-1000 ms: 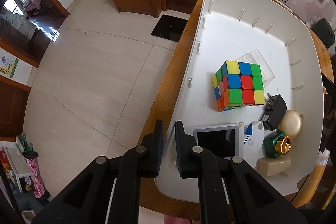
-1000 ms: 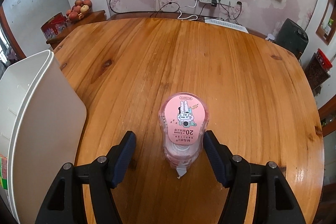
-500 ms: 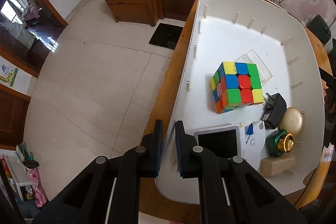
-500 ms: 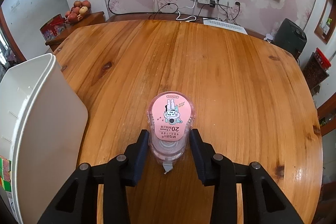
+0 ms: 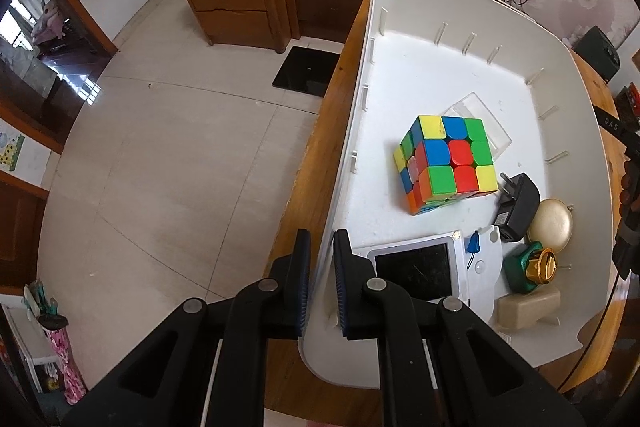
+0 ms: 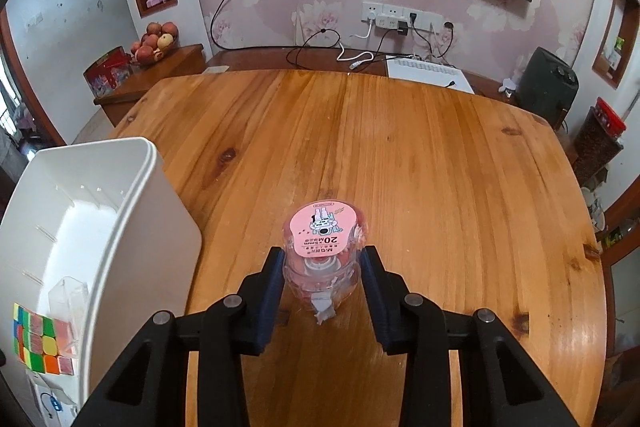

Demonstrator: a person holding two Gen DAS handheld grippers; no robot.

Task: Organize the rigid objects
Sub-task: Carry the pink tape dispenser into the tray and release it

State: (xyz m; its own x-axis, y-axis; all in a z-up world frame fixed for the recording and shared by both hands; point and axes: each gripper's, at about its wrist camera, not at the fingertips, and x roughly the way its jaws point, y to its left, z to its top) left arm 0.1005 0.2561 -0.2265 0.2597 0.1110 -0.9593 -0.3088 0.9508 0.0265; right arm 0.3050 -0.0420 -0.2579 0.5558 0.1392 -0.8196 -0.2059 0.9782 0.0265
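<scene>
The right gripper pinches the tape dispenser between its 2 fingers, long axis pointing away, just right of the white bin (whose near wall the left gripper clamps).

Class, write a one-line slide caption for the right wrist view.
Right gripper clamps a pink correction-tape dispenser above the wooden table, beside the white bin.

Black grippers, blue pads
</scene>
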